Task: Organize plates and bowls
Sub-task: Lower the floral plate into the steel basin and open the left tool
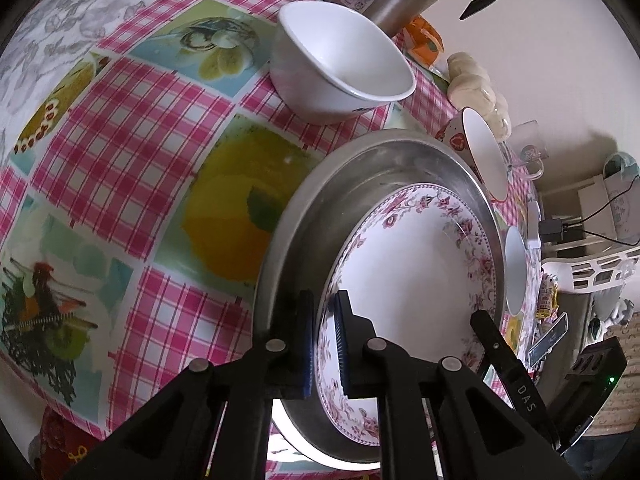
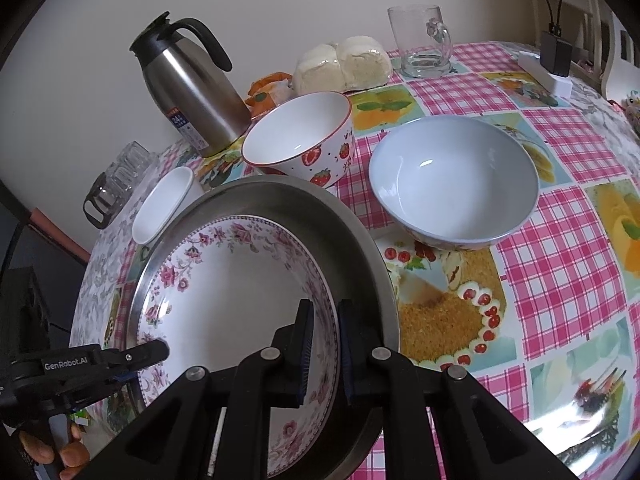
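Risk: slippage | left gripper [image 1: 323, 344] and right gripper [image 2: 323, 350] jaws are clamping floral plate [image 2: 240, 300] rims inside steel tray [image 2: 360, 240] | uneven lifting is risking tilting, dropping onto worktop [image 2: 560, 240].

A table [image 2: 560, 216] carries everything, covered by a pink-checked cloth with fruit and cake pictures. Seen from the right wrist camera, a metal tray [image 2: 372, 264] lies near and left. Just beyond it stands a strawberry bowl [image 2: 320, 152], with a pale blue bowl [image 2: 456, 184] to its right. A small white bowl [image 2: 160, 208] sits at the tray's far left edge. Along the far side stand a steel thermos jug [image 2: 192, 92], bagged buns [image 2: 344, 64], a glass mug [image 2: 420, 40] and, at the far right, a white power strip [image 2: 544, 76].
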{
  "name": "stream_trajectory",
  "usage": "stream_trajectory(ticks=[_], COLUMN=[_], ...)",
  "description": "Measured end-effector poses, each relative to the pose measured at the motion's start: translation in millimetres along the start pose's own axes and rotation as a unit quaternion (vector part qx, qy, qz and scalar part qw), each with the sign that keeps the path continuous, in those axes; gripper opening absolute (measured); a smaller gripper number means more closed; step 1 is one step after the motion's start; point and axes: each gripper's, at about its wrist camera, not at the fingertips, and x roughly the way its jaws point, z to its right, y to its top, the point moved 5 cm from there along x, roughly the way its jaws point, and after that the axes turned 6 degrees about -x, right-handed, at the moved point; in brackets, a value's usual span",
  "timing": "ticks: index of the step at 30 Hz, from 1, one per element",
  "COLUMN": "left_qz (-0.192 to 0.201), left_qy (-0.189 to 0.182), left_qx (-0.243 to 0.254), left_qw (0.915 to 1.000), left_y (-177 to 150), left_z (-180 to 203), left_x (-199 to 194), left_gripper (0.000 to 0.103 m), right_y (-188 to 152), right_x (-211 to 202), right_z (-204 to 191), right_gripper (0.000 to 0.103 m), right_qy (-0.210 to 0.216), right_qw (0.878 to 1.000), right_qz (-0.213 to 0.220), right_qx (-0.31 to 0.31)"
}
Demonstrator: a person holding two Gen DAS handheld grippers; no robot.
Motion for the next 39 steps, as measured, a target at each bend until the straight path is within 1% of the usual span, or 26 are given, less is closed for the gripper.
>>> stream_trajectory(ticks=[6, 10, 13, 14, 17, 22, 23, 24, 26, 28, 29, 30, 31, 32, 33, 34, 35, 36, 37, 38, 39], left_qz=[0.001, 0.001, 0.021, 0.028, 0.048, 0.072, 0.078, 0.086, 0.096, 0.106, 0.11, 0.114, 0.116, 0.117, 0.117, 0.117, 0.117, 0.118, 0.118, 0.119, 0.12], left_qy=[0.007, 0.014, 0.028, 0.028, 0.038, 0.04, 0.041, 0.045, 0.05, 0.056, 0.058, 0.061, 0.064, 0.066, 0.07, 0.076, 0.083, 0.089, 0.094, 0.097, 0.101], left_qx=[0.004, 0.013, 0.036, 0.041, 0.058, 0.077, 0.082, 0.088, 0.095, 0.1, 0.102, 0.104, 0.105, 0.106, 0.107, 0.109, 0.112, 0.115, 0.116, 0.116, 0.118], left_qw=[1.0, 0.9998, 0.9987, 0.9984, 0.9964, 0.9936, 0.9927, 0.9914, 0.9895, 0.9877, 0.987, 0.9861, 0.9856, 0.9853, 0.9849, 0.9842, 0.9832, 0.9823, 0.9818, 0.9812, 0.9806], left_y=[-2.8, 2.4, 4.7, 5.8, 7.3, 9.4, 9.0, 9.4, 9.0, 10.1, 10.4, 11.5, 11.7, 11.8, 10.9, 10.5, 10.6, 10.5, 10.6, 10.7, 11.2], left_z=[-1.4, 12.2, 20.7, 23.1, 29.2, 37.3, 38.9, 41.3, 44.0, 45.6, 45.9, 46.1, 45.8, 46.0, 45.4, 45.1, 45.2, 45.2, 45.7, 45.3, 45.1], left_x=[-1.6, 2.8, -4.2, -6.9, -14.2, -22.4, -24.7, -26.9, -29.5, -32.5, -33.5, -34.5, -34.8, -34.1, -34.9, -34.9, -34.1, -33.6, -32.3, -31.9, -31.6], left_gripper=[0.012, 0.013, 0.017, 0.021, 0.026, 0.028, 0.03, 0.036, 0.041, 0.042, 0.045, 0.051, 0.054, 0.059, 0.06, 0.061, 0.061, 0.063, 0.064, 0.07, 0.074], right_y=[-0.7, -0.5, 0.7, 0.9, 2.3, 6.5, 7.1, 7.8, 8.7, 9.5, 10.3, 11.4, 12.4, 13.6, 14.5, 15.6, 16.5, 17.5, 18.0, 18.5, 18.5], right_x=[-0.3, -0.4, -0.6, -1.2, -4.3, -12.5, -14.3, -15.2, -16.6, -17.8, -19.3, -20.2, -21.7, -24.0, -25.8, -27.4, -28.6, -30.5, -31.4, -31.9, -32.3], right_z=[-0.3, -1.1, -3.4, -3.9, -4.2, -0.1, 0.4, 2.1, 4.3, 5.6, 5.6, 4.9, 4.5, 4.4, 4.0, 3.4, 3.0, 1.7, 0.4, -1.0, -2.3], right_gripper=[0.013, 0.013, 0.015, 0.017, 0.017, 0.017, 0.017, 0.017, 0.017, 0.017, 0.017, 0.017, 0.017, 0.019, 0.021, 0.027, 0.036, 0.041, 0.049, 0.052, 0.053], right_qy=[-0.002, -0.002, -0.012, -0.014, -0.024, -0.033, -0.036, -0.037, -0.036, -0.033, -0.034, -0.034, -0.034, -0.035, -0.036, -0.038, -0.04, -0.043, -0.042, -0.04, -0.038], right_qw=[1.0, 1.0, 1.0, 1.0, 0.999, 0.999, 0.999, 0.999, 0.999, 0.999, 0.999, 0.998, 0.998, 0.998, 0.997, 0.997, 0.997, 0.996, 0.996, 0.996, 0.996], right_qz=[-0.001, -0.002, -0.001, 0.0, 0.006, 0.024, 0.028, 0.029, 0.032, 0.035, 0.039, 0.043, 0.048, 0.055, 0.06, 0.066, 0.07, 0.076, 0.079, 0.081, 0.082], right_qx=[-0.002, -0.004, -0.014, -0.017, -0.024, -0.019, -0.018, -0.017, -0.012, -0.01, -0.01, -0.011, -0.011, -0.011, -0.011, -0.013, -0.015, -0.02, -0.023, -0.026, -0.028])
